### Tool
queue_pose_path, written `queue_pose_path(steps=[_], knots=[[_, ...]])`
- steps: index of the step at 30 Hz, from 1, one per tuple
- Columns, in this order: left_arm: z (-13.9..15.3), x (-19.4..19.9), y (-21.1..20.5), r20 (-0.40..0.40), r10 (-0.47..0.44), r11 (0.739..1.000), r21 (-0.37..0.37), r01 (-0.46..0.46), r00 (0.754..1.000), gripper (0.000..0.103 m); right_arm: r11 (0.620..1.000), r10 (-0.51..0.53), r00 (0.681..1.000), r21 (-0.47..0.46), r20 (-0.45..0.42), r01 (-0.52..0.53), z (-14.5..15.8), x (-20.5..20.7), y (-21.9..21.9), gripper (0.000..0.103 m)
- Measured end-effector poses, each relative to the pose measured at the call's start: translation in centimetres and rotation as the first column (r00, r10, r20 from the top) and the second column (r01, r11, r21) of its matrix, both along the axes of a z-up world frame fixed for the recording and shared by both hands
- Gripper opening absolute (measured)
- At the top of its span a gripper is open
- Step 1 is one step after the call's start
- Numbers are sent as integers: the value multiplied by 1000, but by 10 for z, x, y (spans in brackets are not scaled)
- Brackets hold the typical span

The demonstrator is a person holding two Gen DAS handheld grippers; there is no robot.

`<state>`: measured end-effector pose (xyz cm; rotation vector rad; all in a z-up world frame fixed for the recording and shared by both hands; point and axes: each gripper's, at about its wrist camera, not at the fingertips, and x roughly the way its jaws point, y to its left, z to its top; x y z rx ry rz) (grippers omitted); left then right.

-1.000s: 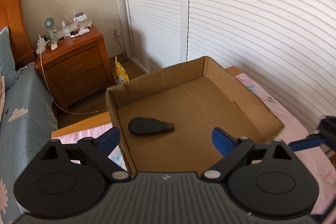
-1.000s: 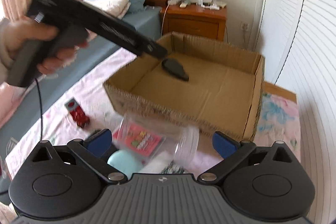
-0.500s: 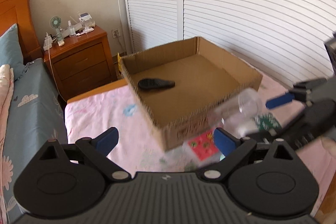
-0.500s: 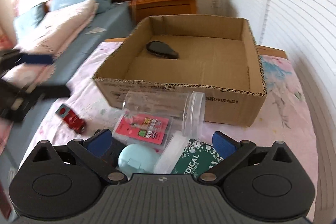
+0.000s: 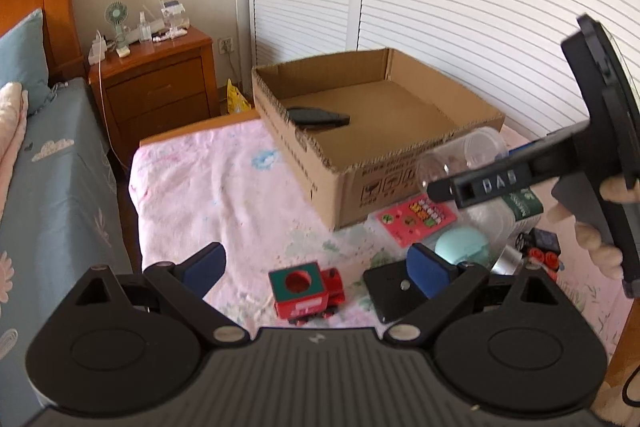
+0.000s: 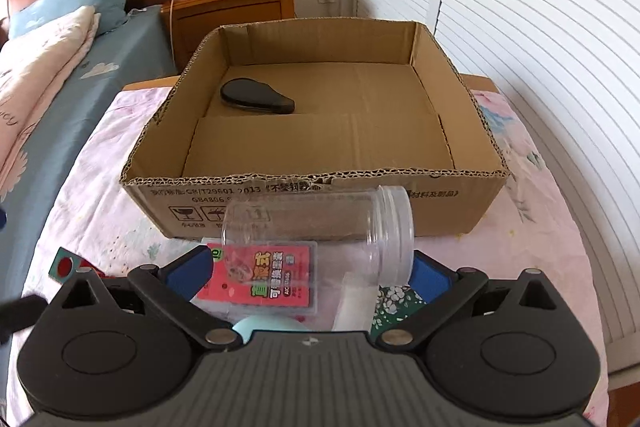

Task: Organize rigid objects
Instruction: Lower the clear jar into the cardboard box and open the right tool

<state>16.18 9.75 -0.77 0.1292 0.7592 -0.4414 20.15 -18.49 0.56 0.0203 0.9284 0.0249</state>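
Note:
An open cardboard box (image 6: 160,203) stands on the pink bedspread with a flat black object (image 6: 256,97) lying inside at the back left. A clear plastic jar (image 6: 320,231) lies on its side in front of the box. My right gripper (image 6: 308,273) is open, its blue pads either side of the jar and not pressing it. In the left wrist view my left gripper (image 5: 316,267) is open just above a red toy train (image 5: 308,291). The same view shows the box (image 5: 340,187), the jar (image 5: 480,147) and the right gripper (image 5: 466,173) held in a hand.
Under and beside the jar lie a pink card (image 6: 264,279), a teal round thing (image 6: 264,329) and a green pack (image 6: 392,303). A black plate (image 5: 396,291) lies right of the train. A wooden nightstand (image 5: 156,83) and a bed stand at the left, louvred doors behind.
My left gripper has drawn back from over the box and down to the toy train. The right gripper rolled level and came down close to the jar. The left gripper left the right wrist view.

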Motion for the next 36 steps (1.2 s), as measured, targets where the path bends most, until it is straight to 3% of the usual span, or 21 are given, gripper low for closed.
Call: queue_pose_path(steps=[2, 4, 8, 15, 24, 27, 36], knots=[[-5, -1, 2, -13, 0, 1000, -3, 0, 1000, 97, 1000, 0, 1000, -3, 0, 0, 0, 1, 2, 103], [-10, -1, 3, -26, -3, 1000, -1, 3, 1000, 97, 1000, -1, 1000, -27, -4, 1, 1, 2, 3, 95], [-15, 0, -3, -51, -15, 1000, 13, 16, 999, 97, 1000, 13, 1000, -24, -10, -13, 6, 0, -1, 95], [-11, 4, -14, -74, -21, 999, 31, 23, 997, 97, 997, 77, 995, -27, 61, -75, 44, -3, -11, 93], [-6, 5, -21, -95, -9, 999, 42, 13, 995, 97, 996, 65, 987, -65, 147, -56, 77, 75, -22, 94], [-4, 6, -22, -102, 5, 999, 51, 0, 995, 97, 995, 80, 991, -74, 109, -72, 77, 100, -21, 103], [3, 2, -17, -125, 64, 997, 59, -57, 990, 97, 985, 166, 981, -70, 101, -160, 75, 56, -21, 103]])
